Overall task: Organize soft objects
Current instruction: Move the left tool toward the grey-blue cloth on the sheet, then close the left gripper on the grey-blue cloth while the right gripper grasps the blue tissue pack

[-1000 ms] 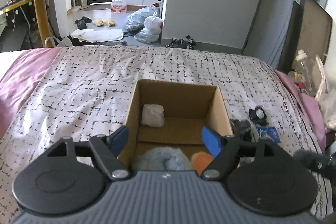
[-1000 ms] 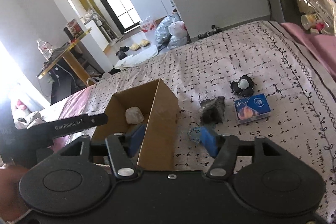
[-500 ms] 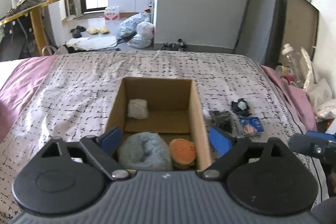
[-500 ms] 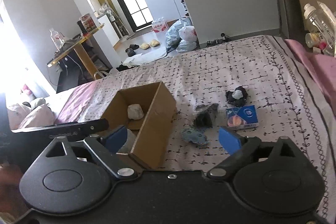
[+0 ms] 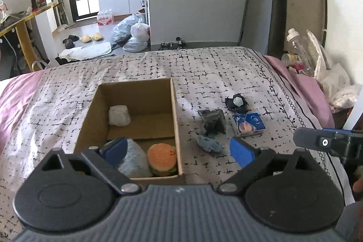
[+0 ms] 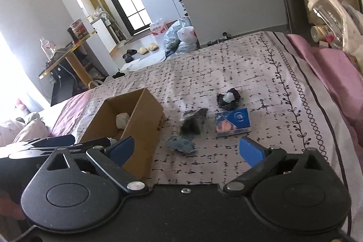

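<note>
An open cardboard box (image 5: 174, 110) (image 6: 149, 119) sits on the patterned bedspread. Inside it lie a white soft lump (image 5: 119, 116), a grey fluffy toy (image 5: 133, 160) and a burger-shaped plush (image 5: 161, 159). Right of the box on the bed lie a small blue-grey soft piece (image 5: 209, 144) (image 6: 180, 144), a dark grey crumpled piece (image 5: 213, 121) (image 6: 194, 121), a black-and-white bundle (image 5: 236, 102) (image 6: 228, 98) and a blue tissue pack (image 5: 248, 124) (image 6: 232, 121). My left gripper (image 5: 178, 150) is open and empty above the box's near right corner. My right gripper (image 6: 188, 150) is open and empty, just short of the blue-grey piece.
The bed's right edge has a pink sheet (image 6: 335, 74) and a cluttered bedside with bottles (image 5: 297, 47). Past the bed's far end are plastic bags (image 5: 133, 33) and slippers on the floor. A yellow-edged desk (image 6: 68, 53) stands at the left.
Both grippers have pulled back and up from the box and opened wider. The left view has swung right, so the loose items beside the box now show.
</note>
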A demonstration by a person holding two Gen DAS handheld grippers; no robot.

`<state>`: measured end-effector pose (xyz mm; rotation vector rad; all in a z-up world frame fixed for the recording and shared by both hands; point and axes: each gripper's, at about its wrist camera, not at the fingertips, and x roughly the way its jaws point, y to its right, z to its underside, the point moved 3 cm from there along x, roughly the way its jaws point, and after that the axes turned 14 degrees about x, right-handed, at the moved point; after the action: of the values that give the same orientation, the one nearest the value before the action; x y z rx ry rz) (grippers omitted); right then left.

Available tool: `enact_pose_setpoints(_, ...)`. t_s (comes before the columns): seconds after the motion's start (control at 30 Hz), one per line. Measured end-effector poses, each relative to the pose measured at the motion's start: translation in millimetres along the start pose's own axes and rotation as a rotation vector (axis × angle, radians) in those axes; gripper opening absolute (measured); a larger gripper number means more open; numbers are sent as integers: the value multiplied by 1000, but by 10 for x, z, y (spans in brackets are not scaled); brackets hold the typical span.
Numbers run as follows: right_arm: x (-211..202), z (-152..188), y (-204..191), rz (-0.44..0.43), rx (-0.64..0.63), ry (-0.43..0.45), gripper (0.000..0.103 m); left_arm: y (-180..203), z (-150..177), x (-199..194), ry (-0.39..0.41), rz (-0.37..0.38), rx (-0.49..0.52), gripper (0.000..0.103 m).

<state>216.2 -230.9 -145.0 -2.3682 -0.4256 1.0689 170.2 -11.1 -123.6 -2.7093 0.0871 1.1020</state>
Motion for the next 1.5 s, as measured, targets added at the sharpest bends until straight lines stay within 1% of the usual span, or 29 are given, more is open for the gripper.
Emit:
enact_pose_setpoints(0.13,18,-62,102,10,-1,-6,100,157,-54,68,-11,-9,18,96)
enact_pose_setpoints(0.3,58,-149,203,9,-11,-12,100,317,-112,151,-29,-34,13,96)
enact_pose_setpoints(0.43,111,-216,273,11,-20,-12,100,436,-157,217,-39,-35,13,96)
enact_pose_setpoints(0.6,190,-296,386,7,-2,-15,99,558,-206,309,-48,-36,28,96)
enact_pose_setpoints(0.7,261,-330,445,-6,9,-30,95,596,-223,395,-64,-31,28,95)
enact_pose_setpoints(0.77,306,-341,477,-14,18,-31,95,620,-232,448,-66,-17,30,94)
enact_pose_setpoints(0.83,356,-354,517,-14,30,-40,89,659,-233,510,-75,-10,45,93)
enact_pose_setpoints(0.93,441,-367,573,-21,45,-60,82,703,-230,573,-67,-5,63,93)
enact_pose_setpoints(1.07,553,-377,631,-19,48,-75,81,745,-225,667,-63,20,78,89)
enact_pose_setpoints(1.13,611,-382,668,-19,58,-84,78,768,-225,724,-62,17,87,88)
enact_pose_setpoints(1.23,700,-389,724,-17,73,-93,76,775,-207,834,-68,22,82,86)
enact_pose_setpoints(1.3,751,-392,757,-14,81,-98,75,779,-184,900,-76,16,80,82)
enact_pose_setpoints(1.43,844,-394,818,-17,94,-111,75,851,-145,1011,-72,2,122,81)
enact_pose_setpoints(1.5,890,-391,856,-17,99,-119,75,872,-128,1082,-83,2,120,79)
